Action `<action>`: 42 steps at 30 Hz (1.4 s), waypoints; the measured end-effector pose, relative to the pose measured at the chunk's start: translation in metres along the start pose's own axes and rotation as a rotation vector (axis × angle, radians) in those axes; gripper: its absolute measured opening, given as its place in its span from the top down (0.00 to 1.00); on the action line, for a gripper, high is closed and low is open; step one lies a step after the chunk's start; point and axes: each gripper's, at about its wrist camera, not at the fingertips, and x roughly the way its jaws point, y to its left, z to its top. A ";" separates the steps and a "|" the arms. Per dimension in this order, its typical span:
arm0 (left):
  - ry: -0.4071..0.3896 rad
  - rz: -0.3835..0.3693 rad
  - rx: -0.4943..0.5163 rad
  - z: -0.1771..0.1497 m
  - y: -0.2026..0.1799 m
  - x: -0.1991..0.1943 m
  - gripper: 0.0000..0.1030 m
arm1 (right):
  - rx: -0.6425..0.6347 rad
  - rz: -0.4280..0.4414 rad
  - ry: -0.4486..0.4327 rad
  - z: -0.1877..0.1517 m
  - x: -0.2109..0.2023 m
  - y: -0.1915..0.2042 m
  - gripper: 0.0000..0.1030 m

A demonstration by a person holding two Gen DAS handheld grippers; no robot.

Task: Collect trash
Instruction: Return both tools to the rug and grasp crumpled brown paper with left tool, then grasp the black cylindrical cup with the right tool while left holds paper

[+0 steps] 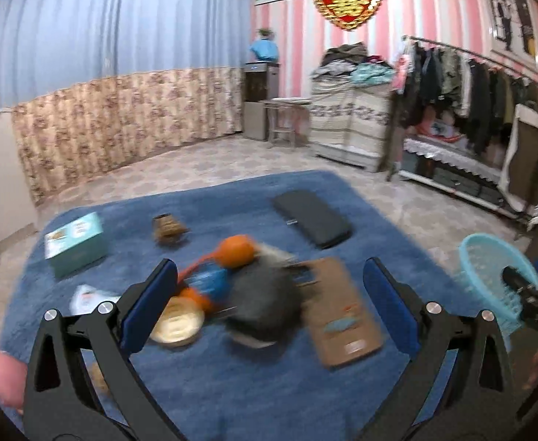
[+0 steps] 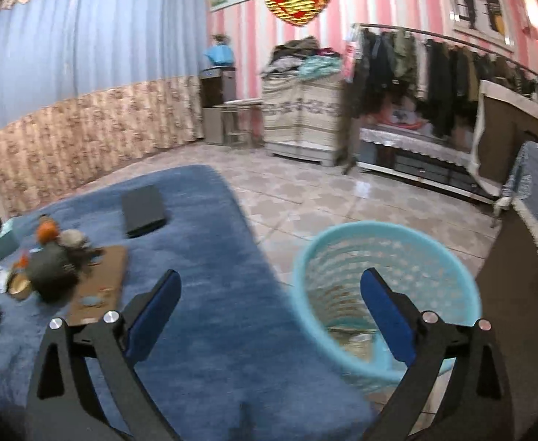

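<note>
blue plush rug [image 1: 232, 386] carries the litter: flat brown cardboard sleeve [image 1: 342, 312], judged light and stiff, best pinched by an edge | pale blue lattice plastic basket [image 2: 386, 294] stands beside the rug | left gripper [image 1: 269, 308] fingers spread, empty | right gripper [image 2: 270, 316] fingers spread, empty

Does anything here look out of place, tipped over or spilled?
Yes: a jumble of items lies scattered on the blue rug, including a flat brown packet and a round lid. The turquoise basket stands upright beside the rug. Nothing looks spilled.
</note>
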 end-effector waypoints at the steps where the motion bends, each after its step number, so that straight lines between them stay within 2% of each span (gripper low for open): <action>1: 0.007 0.020 -0.002 -0.005 0.012 -0.001 0.05 | -0.009 0.014 -0.001 -0.002 -0.001 0.008 0.07; 5: 0.030 0.076 -0.022 -0.025 0.055 -0.005 0.05 | -0.080 0.057 0.009 -0.013 -0.002 0.045 0.07; 10: 0.075 0.131 -0.084 -0.056 0.102 -0.003 0.05 | -0.121 0.097 0.026 -0.020 -0.003 0.068 0.07; 14: 0.147 0.149 -0.098 -0.077 0.124 0.005 0.05 | -0.159 0.111 0.025 -0.021 -0.005 0.083 0.07; 20: 0.217 0.172 -0.089 -0.098 0.137 0.019 0.06 | -0.192 0.122 0.034 -0.022 -0.003 0.097 0.06; 26: 0.268 0.111 -0.105 -0.103 0.144 0.033 0.43 | -0.214 0.135 0.061 -0.023 0.009 0.110 0.06; 27: 0.271 0.103 -0.107 -0.104 0.145 0.035 0.49 | -0.218 0.137 0.062 -0.024 0.011 0.114 0.06; 28: 0.273 0.097 -0.107 -0.104 0.145 0.036 0.50 | -0.225 0.141 0.066 -0.023 0.012 0.118 0.06; 33: 0.250 0.085 -0.088 -0.095 0.146 0.037 0.51 | -0.249 0.173 0.075 -0.023 0.017 0.139 0.06; 37: 0.193 0.115 -0.061 -0.079 0.149 0.032 0.51 | -0.246 0.225 0.098 -0.022 0.020 0.162 0.06; 42: 0.141 0.139 -0.102 -0.055 0.168 0.030 0.51 | -0.212 0.284 0.120 -0.013 0.025 0.197 0.06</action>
